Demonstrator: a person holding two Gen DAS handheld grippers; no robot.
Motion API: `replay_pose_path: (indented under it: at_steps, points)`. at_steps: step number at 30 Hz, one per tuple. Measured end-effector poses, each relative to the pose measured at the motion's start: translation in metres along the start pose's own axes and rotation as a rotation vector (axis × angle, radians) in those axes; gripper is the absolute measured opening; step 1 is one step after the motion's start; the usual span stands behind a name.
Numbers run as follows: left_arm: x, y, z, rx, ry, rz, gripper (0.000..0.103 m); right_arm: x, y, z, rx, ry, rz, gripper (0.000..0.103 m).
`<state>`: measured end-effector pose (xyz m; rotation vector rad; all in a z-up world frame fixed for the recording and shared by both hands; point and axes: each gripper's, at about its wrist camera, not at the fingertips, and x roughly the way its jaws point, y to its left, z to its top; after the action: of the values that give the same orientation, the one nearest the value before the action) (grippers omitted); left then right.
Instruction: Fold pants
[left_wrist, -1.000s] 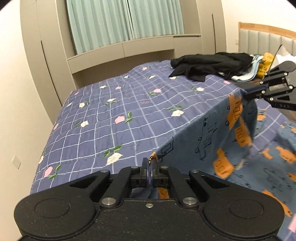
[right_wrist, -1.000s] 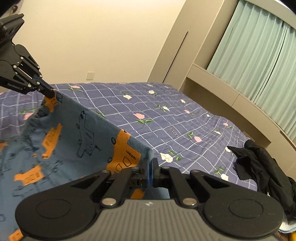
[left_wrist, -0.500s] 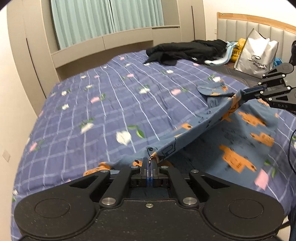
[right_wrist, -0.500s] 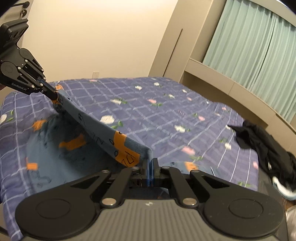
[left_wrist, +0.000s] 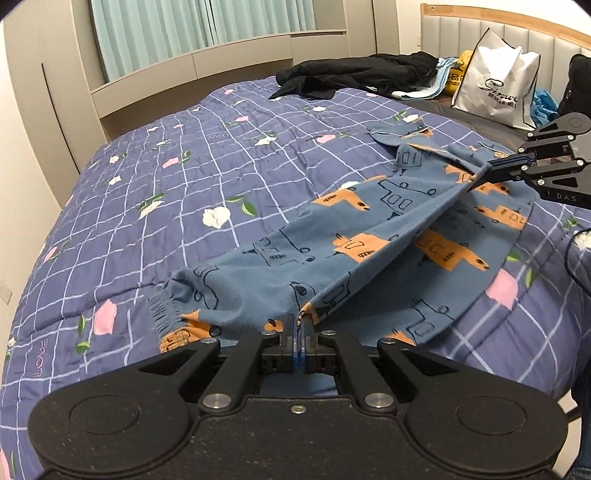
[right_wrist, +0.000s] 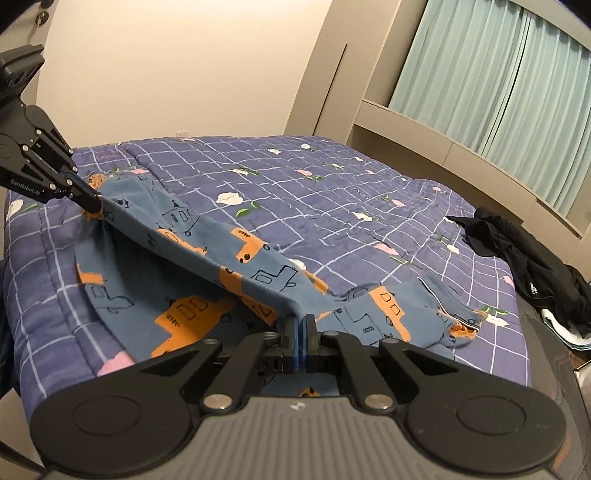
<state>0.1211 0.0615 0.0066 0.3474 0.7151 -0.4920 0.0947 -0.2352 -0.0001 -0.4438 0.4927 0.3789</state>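
Note:
Blue pants with orange truck prints (left_wrist: 369, 236) lie across the purple quilted bed (left_wrist: 207, 177). My left gripper (left_wrist: 297, 325) is shut on one end of their upper edge, near a ribbed cuff (left_wrist: 162, 314). My right gripper (right_wrist: 300, 325) is shut on the other end of that edge; it also shows in the left wrist view (left_wrist: 480, 177). The left gripper shows at the far left of the right wrist view (right_wrist: 92, 205). The edge is stretched taut between both grippers, low over the lower layer of the pants (right_wrist: 155, 295).
A heap of black clothes (left_wrist: 354, 74) lies at the far side of the bed. A white shopping bag (left_wrist: 495, 88) stands by the padded headboard. Beige cabinets and green curtains (right_wrist: 509, 81) line the far wall.
Both grippers have come down with the held edge. The pants hung high as a raised sheet and now lie nearly flat, draped forward over the lower layer.

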Motion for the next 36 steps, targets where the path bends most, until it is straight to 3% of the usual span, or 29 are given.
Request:
replay_pose_path:
  at_steps: [8,14,18,19,22,26,28,32,36]
  points:
    - [0.004,-0.008,-0.017,0.041,0.045,-0.014,0.000,-0.019,0.023,-0.015,-0.065,0.032,-0.012,0.000]
    - [0.012,-0.013,-0.022,0.035,0.062,-0.010,0.000,-0.009,0.025,-0.028,-0.017,0.075,-0.003,0.001]
    - [0.012,-0.014,-0.023,0.025,0.068,-0.006,0.003,-0.008,0.017,-0.028,0.051,0.064,-0.009,0.015]
    - [0.012,-0.014,-0.024,0.019,0.072,-0.007,0.004,-0.006,0.014,-0.026,0.060,0.061,-0.012,0.025]
    - [0.010,-0.017,-0.024,-0.005,0.074,-0.007,0.016,0.001,0.011,-0.017,0.035,0.059,-0.011,0.040]
    - [-0.002,-0.031,-0.023,-0.006,0.019,-0.011,0.044,0.003,0.003,-0.009,0.016,0.078,0.014,0.058]
    - [-0.001,-0.040,-0.020,-0.013,-0.009,-0.018,0.049,0.003,-0.004,-0.008,0.044,0.087,0.007,0.065]
    - [0.010,-0.063,-0.010,-0.001,-0.044,-0.067,0.049,0.010,-0.013,-0.003,0.122,0.097,-0.022,0.068]
    - [0.022,-0.094,-0.001,0.115,-0.080,-0.088,0.048,0.020,-0.009,-0.002,0.158,0.115,-0.019,0.068]
